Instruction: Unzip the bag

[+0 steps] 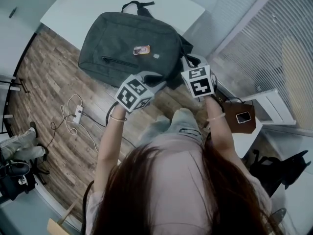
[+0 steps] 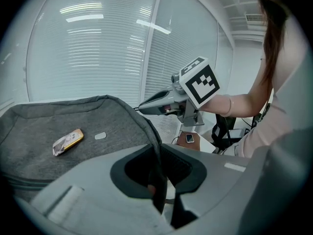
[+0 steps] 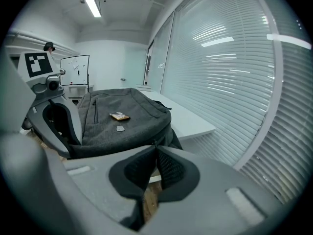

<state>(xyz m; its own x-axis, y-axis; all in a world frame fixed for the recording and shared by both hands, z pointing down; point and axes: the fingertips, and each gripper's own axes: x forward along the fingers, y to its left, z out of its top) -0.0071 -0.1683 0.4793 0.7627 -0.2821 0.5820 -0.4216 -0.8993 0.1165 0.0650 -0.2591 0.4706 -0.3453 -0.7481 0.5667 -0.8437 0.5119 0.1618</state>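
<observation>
A grey backpack point(image 1: 129, 45) lies flat on a white table point(image 1: 166, 4), with a small orange tag point(image 1: 142, 50) on its front. My left gripper point(image 1: 162, 80) is at the bag's near edge. In the left gripper view the bag's edge seam point(image 2: 155, 141) runs down between the jaws, and my left gripper point(image 2: 159, 153) is shut on that fabric. My right gripper point(image 1: 189, 61) is at the bag's near right corner. In the right gripper view my right gripper point(image 3: 155, 152) is shut, its tips pinching a small dark zipper pull point(image 3: 155, 143) at the bag's point(image 3: 122, 126) edge.
A power strip point(image 1: 78, 114) with loose cables lies on the wooden floor at the left. To the right, a phone point(image 1: 243, 116) rests on a brown box. Window blinds point(image 3: 234, 82) run along the right side. My knees point(image 1: 181, 121) sit just below the grippers.
</observation>
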